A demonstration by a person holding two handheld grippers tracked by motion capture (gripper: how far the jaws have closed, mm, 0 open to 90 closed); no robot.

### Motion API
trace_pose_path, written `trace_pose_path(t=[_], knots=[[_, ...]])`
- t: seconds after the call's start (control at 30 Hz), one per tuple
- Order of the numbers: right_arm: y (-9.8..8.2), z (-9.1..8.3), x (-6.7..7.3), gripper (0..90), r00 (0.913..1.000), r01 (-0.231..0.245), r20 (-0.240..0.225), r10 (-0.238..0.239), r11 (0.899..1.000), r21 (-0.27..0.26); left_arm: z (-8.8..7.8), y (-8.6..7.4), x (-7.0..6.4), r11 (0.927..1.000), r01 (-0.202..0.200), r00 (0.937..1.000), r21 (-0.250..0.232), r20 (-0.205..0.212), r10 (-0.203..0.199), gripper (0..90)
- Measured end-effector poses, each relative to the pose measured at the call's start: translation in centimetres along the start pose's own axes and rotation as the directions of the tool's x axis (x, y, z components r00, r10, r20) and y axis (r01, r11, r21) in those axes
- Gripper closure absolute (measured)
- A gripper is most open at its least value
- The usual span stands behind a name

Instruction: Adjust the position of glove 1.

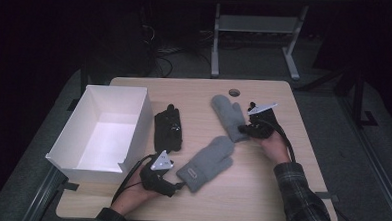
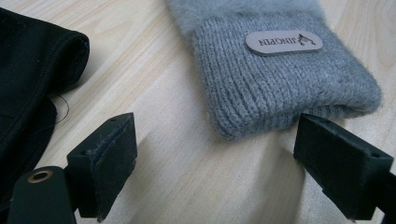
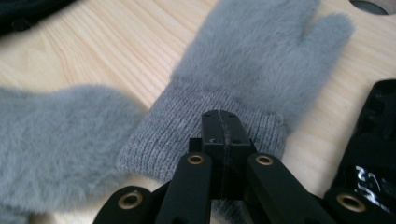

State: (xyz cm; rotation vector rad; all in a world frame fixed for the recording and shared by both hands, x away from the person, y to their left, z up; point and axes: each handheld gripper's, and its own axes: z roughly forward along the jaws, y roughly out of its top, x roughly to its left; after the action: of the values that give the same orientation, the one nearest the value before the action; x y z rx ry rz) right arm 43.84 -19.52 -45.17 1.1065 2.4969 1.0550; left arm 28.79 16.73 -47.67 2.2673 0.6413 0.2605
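Two grey mittens lie on the wooden table. The near mitten (image 1: pixel 206 163) (image 2: pixel 275 70) points its ribbed, labelled cuff at my left gripper (image 1: pixel 174 186) (image 2: pixel 217 140). That gripper is open, its jaws wide apart just short of the cuff and touching nothing. The far mitten (image 1: pixel 229 114) (image 3: pixel 252 70) lies thumb up to the right. My right gripper (image 1: pixel 245 128) (image 3: pixel 222 121) is shut at that mitten's cuff, pads pressed together, with no fabric visible between them.
A white open box (image 1: pixel 117 87) stands at the table's left. Black gloves (image 1: pixel 168 129) (image 2: pixel 28 70) lie between the box and the mittens. Another black item (image 3: pixel 373 140) lies beside the far mitten. A cable hole (image 1: pixel 233 92) sits near the far edge.
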Motion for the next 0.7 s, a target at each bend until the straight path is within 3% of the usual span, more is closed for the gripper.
trace_pose_path(t=[0.7], knots=[[-2.6, -2.9, 1.8, 90.0, 0.9998, 0.02, -0.005, -0.019, 0.999, 0.048, 0.0, 0.0, 0.0, 1.0, -0.004, 1.0, 0.001, -0.002, 0.004, 12.7]])
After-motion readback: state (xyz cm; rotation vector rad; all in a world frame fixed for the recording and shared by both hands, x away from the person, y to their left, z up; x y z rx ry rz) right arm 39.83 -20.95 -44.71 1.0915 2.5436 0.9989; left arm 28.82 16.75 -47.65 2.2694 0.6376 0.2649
